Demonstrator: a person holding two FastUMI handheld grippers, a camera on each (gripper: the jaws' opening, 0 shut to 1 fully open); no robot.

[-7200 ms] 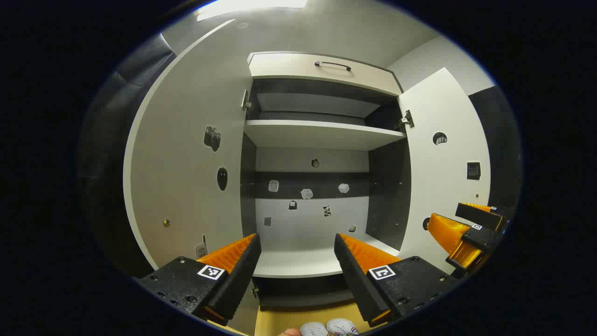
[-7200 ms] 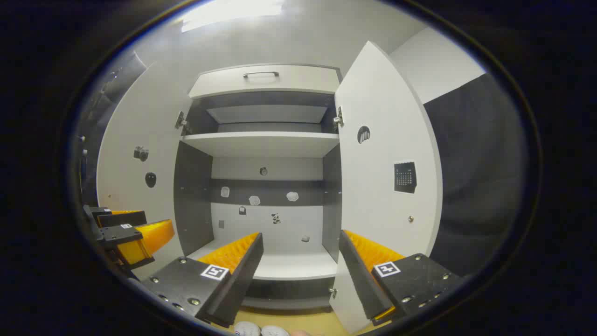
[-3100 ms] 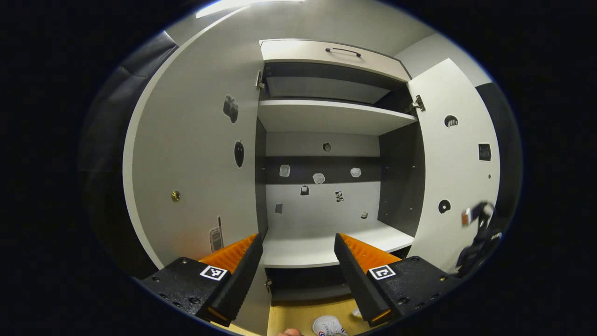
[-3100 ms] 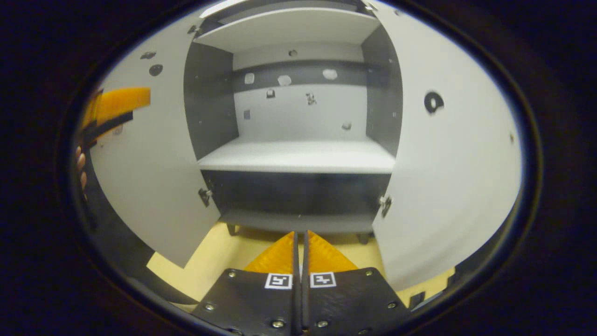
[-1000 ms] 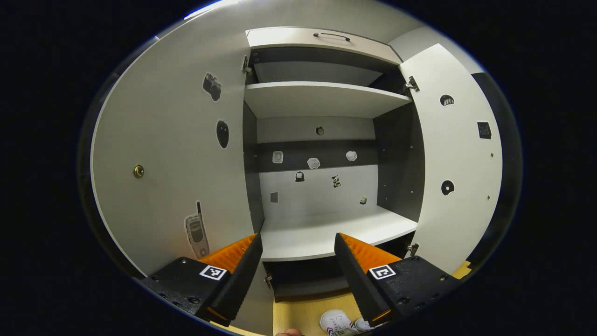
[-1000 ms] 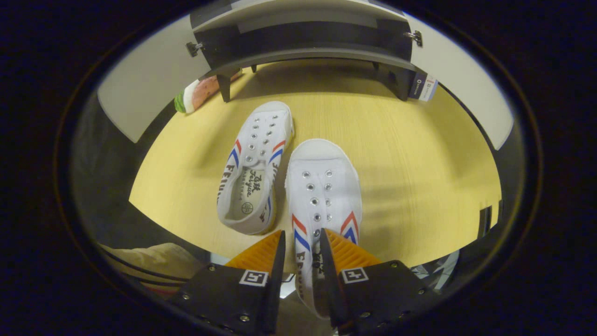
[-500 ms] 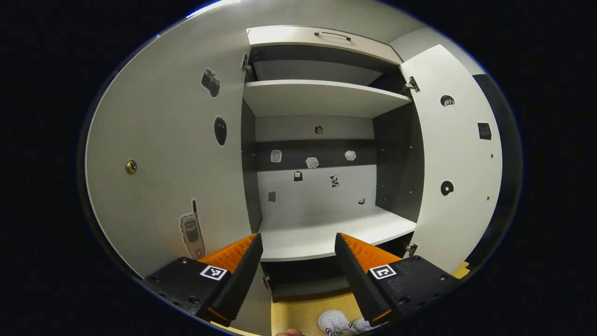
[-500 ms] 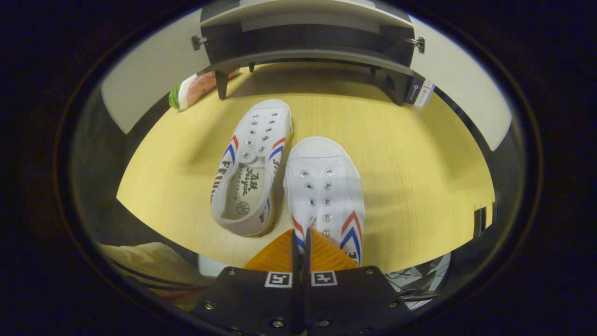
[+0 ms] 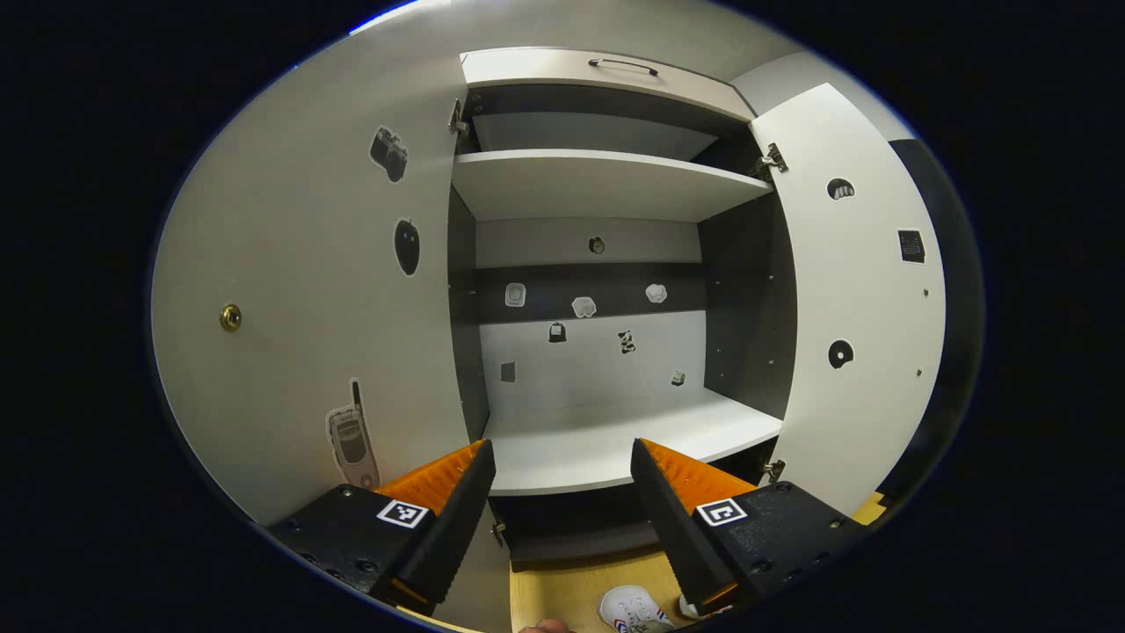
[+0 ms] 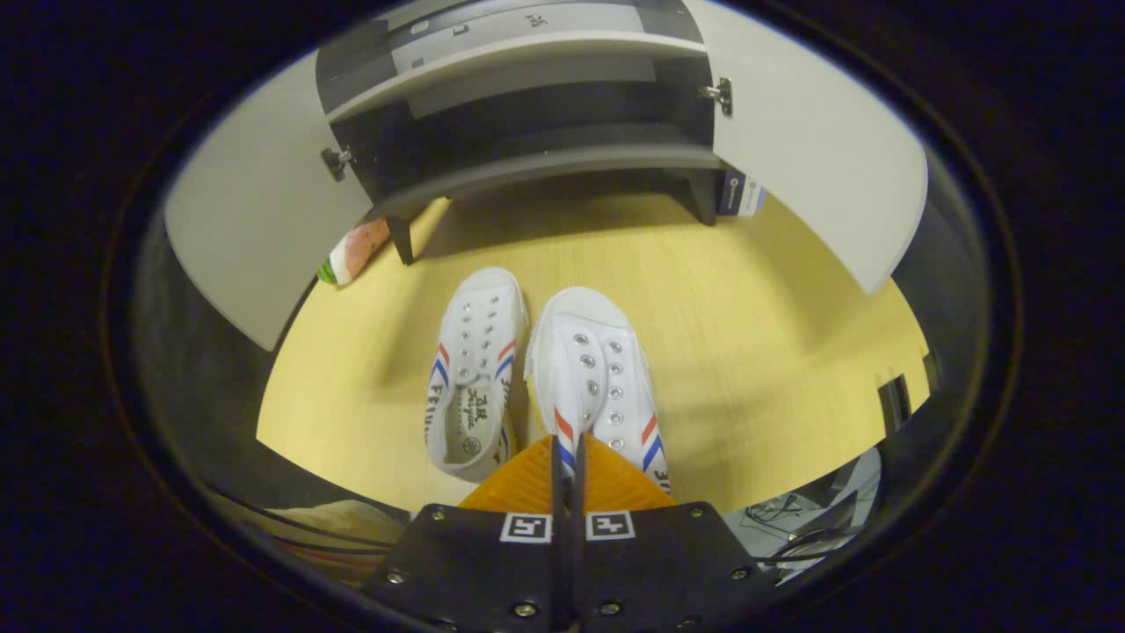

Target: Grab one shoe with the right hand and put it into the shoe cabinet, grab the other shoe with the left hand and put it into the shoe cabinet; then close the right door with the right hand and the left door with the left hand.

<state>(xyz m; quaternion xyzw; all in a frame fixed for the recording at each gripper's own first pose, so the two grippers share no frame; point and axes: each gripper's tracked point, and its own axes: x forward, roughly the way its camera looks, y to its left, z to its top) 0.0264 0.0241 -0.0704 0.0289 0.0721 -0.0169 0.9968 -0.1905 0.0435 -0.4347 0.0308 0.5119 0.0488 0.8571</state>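
In front of the open shoe cabinet (image 9: 615, 440), on the yellow floor (image 10: 756, 352), the pair of white shoes lies side by side, toes toward the cabinet and long axes running straight away from the right hand-held gripper (image 10: 567, 462).

Going left to right: the left door (image 9: 334, 290) stands swung wide, and the left hand-held gripper (image 9: 562, 492) hangs up at shelf height with its fingers spread and nothing between them, looking into the bare middle shelf. The shoes lie well below it, just showing at the bottom edge of its view.

In the right gripper view the left shoe (image 10: 470, 387) rests flat on the floor, its opening upward. Just beside it, the right shoe (image 10: 598, 387) has its heel end pinched between the right hand-held gripper's fingers, which are drawn almost together on the edge of its opening. That shoe seems tipped slightly off the floor at the heel, though I cannot be sure it is lifted. The right door (image 10: 817, 185) also stands open.

So the right hand is much the nearer, and the cabinet lies straight ahead of and above the held shoe, in line with its toe.

The heel of the gripped shoe is hidden behind the gripper body, so how deep the hold goes is hard to say.
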